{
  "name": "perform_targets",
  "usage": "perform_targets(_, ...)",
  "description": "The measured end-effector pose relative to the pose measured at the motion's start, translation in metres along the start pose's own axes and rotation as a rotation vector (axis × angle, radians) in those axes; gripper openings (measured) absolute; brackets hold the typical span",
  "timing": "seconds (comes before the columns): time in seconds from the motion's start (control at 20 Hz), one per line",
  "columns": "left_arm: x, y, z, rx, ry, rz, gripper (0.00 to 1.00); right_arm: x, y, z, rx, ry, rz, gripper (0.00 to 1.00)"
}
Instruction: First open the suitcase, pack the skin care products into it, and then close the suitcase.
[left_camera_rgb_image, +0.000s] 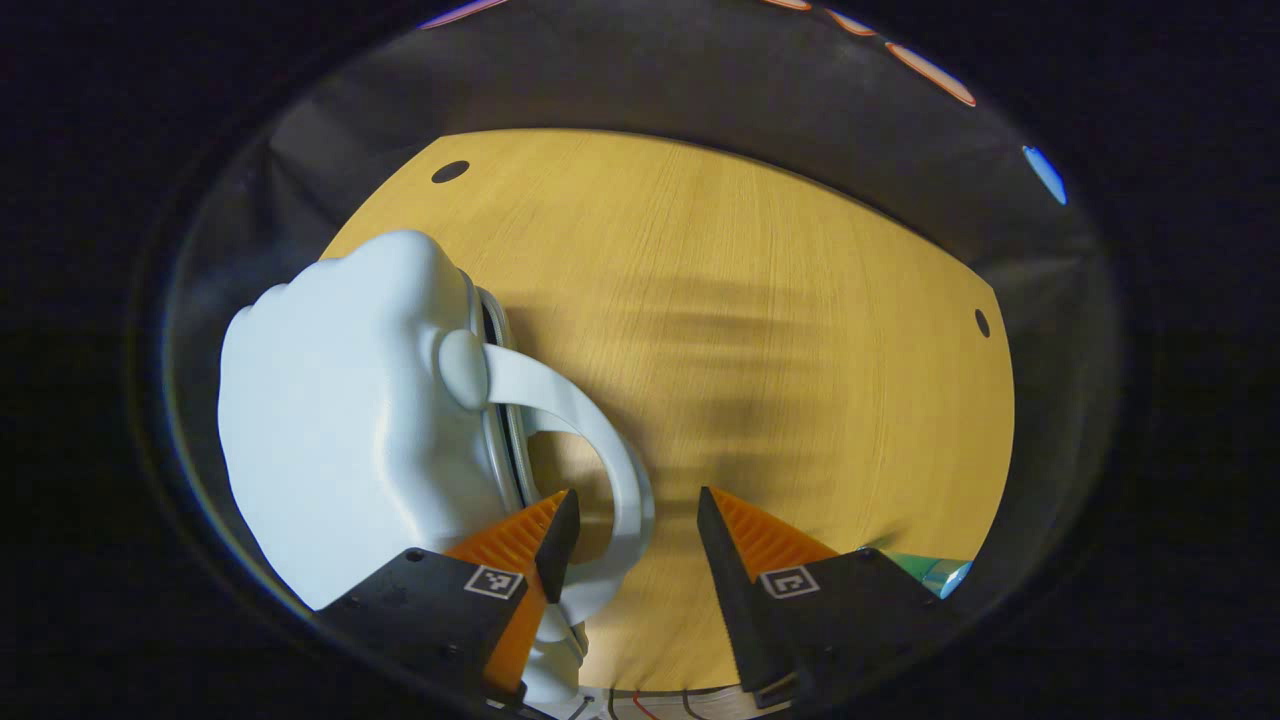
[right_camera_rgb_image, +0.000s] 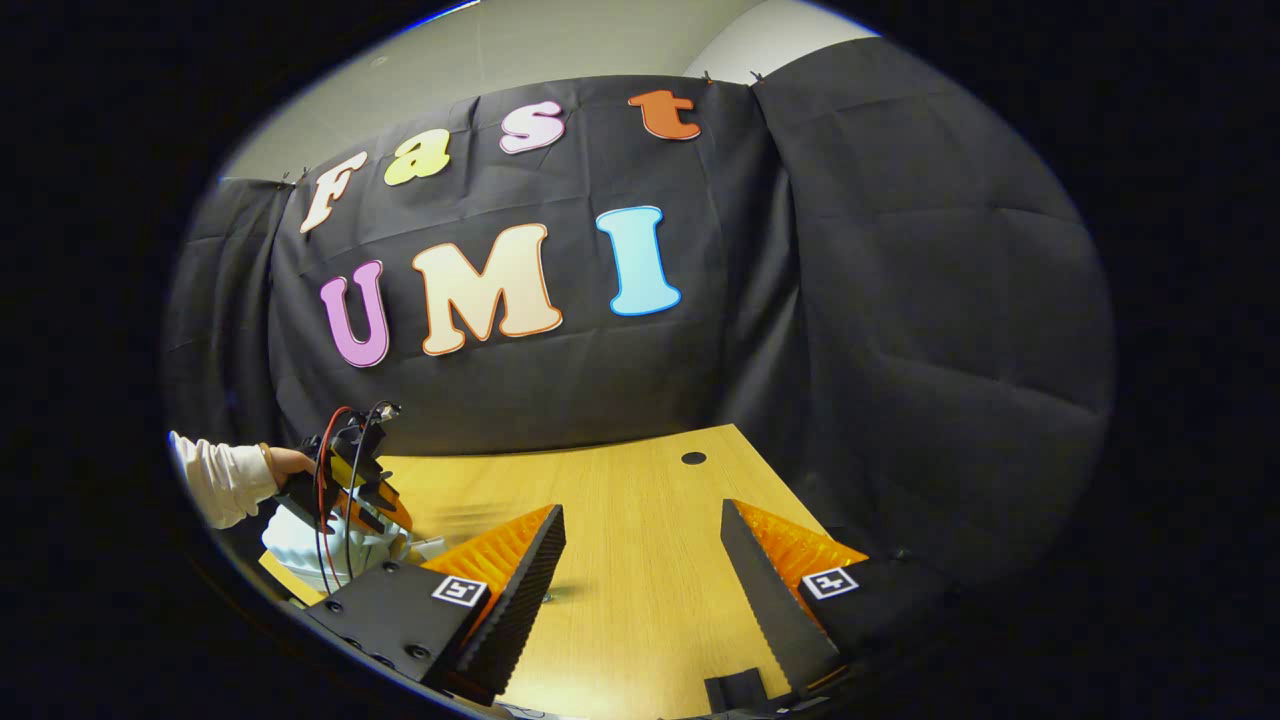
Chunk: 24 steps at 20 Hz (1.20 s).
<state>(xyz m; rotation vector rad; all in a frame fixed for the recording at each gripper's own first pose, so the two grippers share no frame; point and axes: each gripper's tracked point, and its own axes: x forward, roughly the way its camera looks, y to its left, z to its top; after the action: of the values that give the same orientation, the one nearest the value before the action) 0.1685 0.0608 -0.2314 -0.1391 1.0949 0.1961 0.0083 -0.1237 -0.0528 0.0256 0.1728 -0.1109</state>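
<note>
Where the left hand-held gripper (left_camera_rgb_image: 630, 520) is spread wide, one ridged finger (left_camera_rgb_image: 520, 545) is seen beside the looped handle (left_camera_rgb_image: 600, 440) of the smooth, rounded white suitcase (left_camera_rgb_image: 350, 430), set near a woodgrain tabletop (left_camera_rgb_image: 750, 330) edge. Farther off, the right hand-held gripper (right_camera_rgb_image: 640, 540) is likewise held wide over bare wood.

Both tools (left_camera_rgb_image: 632, 520) (right_camera_rgb_image: 640, 540) agape.

suitcase (left_camera_rgb_image: 350, 430) partly behind claw finger, teal object (left_camera_rgb_image: 935, 572) mostly hidden
</note>
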Motion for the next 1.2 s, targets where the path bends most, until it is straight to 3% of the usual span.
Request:
perform_targets(0.2,0.011,0.006,-0.003,-0.022,0.032,0.022,0.48,-0.001,-0.015,0.001,-0.006,-0.001,-0.018,0.98)
perform_targets(0.25,0.013,0.005,-0.005,-0.033,0.044,0.022,0.46,0.000,-0.018,0.001,-0.005,-0.001,-0.020,0.98)
perform_targets(0.45,0.022,0.004,-0.015,-0.094,0.096,0.021,0.18,0.001,-0.027,-0.002,-0.007,0.003,-0.026,0.98)
perform_targets(0.8,0.016,0.000,-0.009,-0.065,0.056,0.005,0.05,0.001,-0.037,-0.006,-0.006,0.005,-0.030,0.98)
perform_targets(0.95,0.007,-0.004,-0.005,-0.049,0.008,0.007,0.04,0.006,-0.035,-0.005,0.001,0.000,-0.012,0.98)
perform_targets(1.2,-0.024,-0.009,0.005,-0.096,-0.056,-0.085,0.04,0.018,-0.017,-0.003,0.004,0.001,0.049,0.98)
